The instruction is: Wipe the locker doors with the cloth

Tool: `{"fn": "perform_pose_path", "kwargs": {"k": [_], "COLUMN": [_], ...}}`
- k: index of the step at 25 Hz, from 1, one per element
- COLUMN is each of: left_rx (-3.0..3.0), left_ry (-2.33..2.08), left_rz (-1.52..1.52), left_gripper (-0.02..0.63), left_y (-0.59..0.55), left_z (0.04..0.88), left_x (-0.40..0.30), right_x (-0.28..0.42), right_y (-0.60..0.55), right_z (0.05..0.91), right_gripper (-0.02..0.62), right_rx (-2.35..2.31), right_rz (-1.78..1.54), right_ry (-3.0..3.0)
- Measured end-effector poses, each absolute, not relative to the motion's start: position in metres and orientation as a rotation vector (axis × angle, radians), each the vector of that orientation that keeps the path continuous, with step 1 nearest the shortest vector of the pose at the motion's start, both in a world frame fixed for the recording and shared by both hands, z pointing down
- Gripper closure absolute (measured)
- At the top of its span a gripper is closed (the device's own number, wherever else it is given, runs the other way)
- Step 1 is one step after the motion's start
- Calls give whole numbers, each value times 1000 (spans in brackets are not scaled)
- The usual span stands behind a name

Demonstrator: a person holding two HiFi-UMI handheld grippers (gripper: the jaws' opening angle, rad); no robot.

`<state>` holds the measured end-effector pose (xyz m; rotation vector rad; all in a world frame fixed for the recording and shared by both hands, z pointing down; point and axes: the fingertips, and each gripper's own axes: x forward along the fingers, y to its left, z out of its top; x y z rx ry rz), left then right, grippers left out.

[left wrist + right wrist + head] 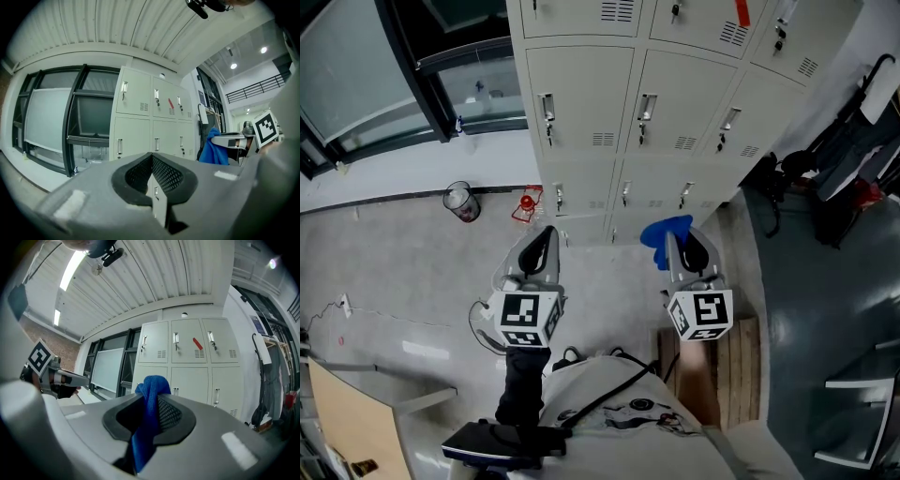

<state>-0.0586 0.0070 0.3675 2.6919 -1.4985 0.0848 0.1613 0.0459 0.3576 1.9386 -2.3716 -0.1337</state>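
Several locker doors [581, 94] rose ahead of both pairs of jaws, well apart from either, so no wiping contact existed yet; the stance read as an approach. The left gripper [152, 161] had its jaws pressed together on nothing, probably kept free because one tool is enough for wiping (it might steady, or simply wait). The right gripper [151, 408] clamped the blue cloth [152, 383] between its jaws, with a bunched fold standing out beyond the tips and the rest trailing back beneath them. That forward wad seemed deliberate: it would meet a door before the hard jaw tips did, sparing the paint.
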Motion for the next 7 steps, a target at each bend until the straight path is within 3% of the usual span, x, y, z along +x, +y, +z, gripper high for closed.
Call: {"fn": "perform_pose_path", "kwargs": {"k": [7], "left_rx": [2694], "left_ry": [-1494], "left_rz": [99], "left_gripper": [614], "left_y": [7], "left_z": [370], "left_x": [-56], "right_x": [160], "right_y": [44], "right_z": [355], "right_gripper": [535], "right_rx": [1927], "right_rz": [-148], "right_ry": [-2380]}}
